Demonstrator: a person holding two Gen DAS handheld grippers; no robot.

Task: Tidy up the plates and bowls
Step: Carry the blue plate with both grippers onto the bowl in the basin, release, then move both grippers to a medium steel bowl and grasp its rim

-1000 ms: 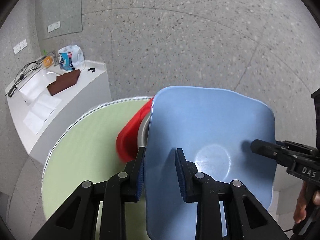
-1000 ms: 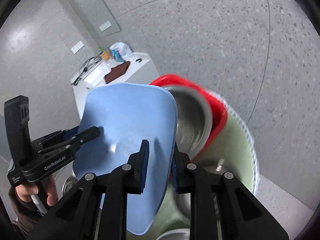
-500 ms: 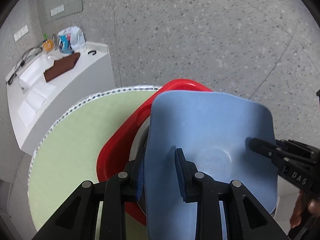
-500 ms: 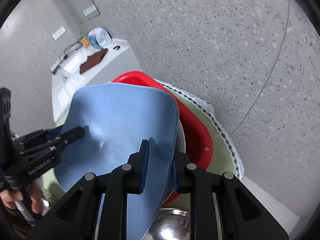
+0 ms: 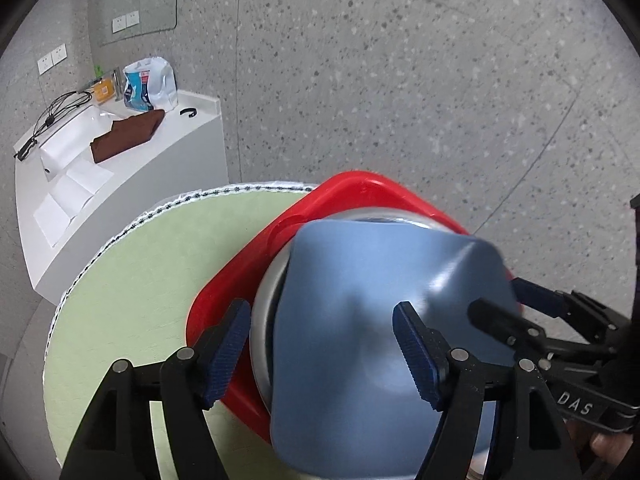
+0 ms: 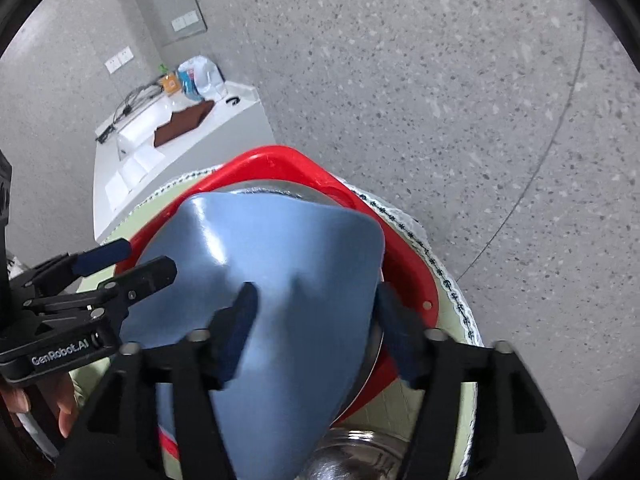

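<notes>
Going from left to right, we first see our left gripper point(image 5: 320, 344): its jaws have just been opening and now stand wide on both sides of the blue plate point(image 5: 384, 320), not pressing it. The plate lies on the metal bowl point(image 5: 266, 300) inside the red basin point(image 5: 360, 188) on the green table point(image 5: 140, 280). Our right gripper point(image 6: 316, 328) has also just been opening, wide around the other edge. The plate seems tilted on the bowl; if we pull back carelessly, a finger may catch its edge and slide it off.
</notes>
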